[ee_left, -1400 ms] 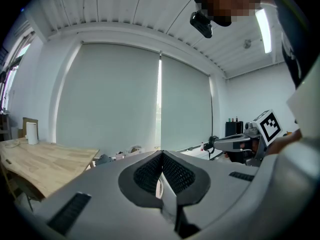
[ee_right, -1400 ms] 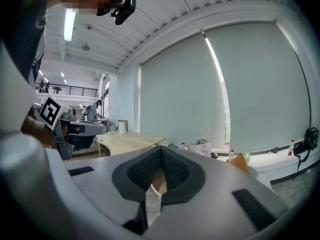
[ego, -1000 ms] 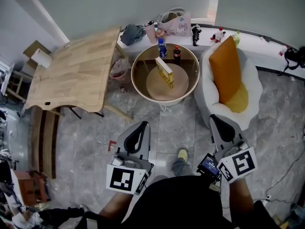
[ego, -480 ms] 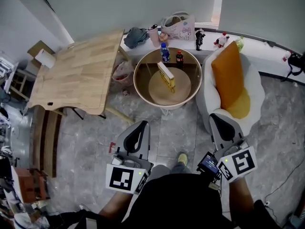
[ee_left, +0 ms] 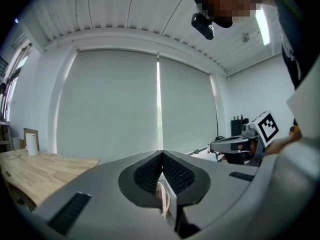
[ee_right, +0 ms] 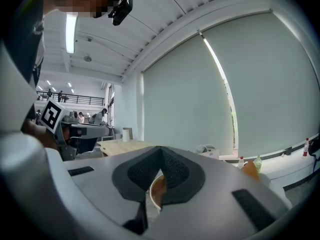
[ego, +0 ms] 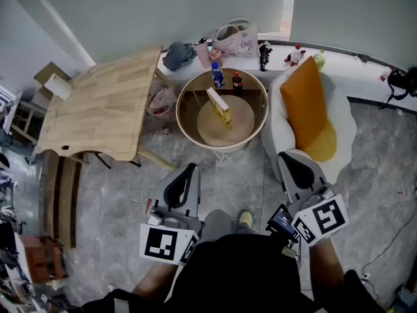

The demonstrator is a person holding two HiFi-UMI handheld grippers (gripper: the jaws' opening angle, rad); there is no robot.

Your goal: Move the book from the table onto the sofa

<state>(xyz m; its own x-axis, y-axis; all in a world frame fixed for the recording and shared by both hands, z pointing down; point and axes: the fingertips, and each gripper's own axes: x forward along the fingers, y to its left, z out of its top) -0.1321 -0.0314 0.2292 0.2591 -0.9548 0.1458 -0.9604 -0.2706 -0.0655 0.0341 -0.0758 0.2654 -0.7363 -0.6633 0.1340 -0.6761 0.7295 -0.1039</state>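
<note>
The yellow book [ego: 219,106] stands upright in the middle of the round table [ego: 218,147], so I judge the approach is in hand. The left gripper [ego: 187,171] and the right gripper [ego: 287,158], both well short of the table, have their jaws pressed together on nothing. Next, one must open and reach the book, then carry it to the white sofa [ego: 342,119] just right of the table.

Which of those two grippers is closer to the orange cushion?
Right. The right gripper is just short of the orange cushion; the left gripper is farther off, to its left, facing the round table.

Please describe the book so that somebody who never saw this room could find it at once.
Beside the white sofa stands a round table. The book stands on edge near its middle: yellow and flat, unlike the two bottles behind it.
</note>
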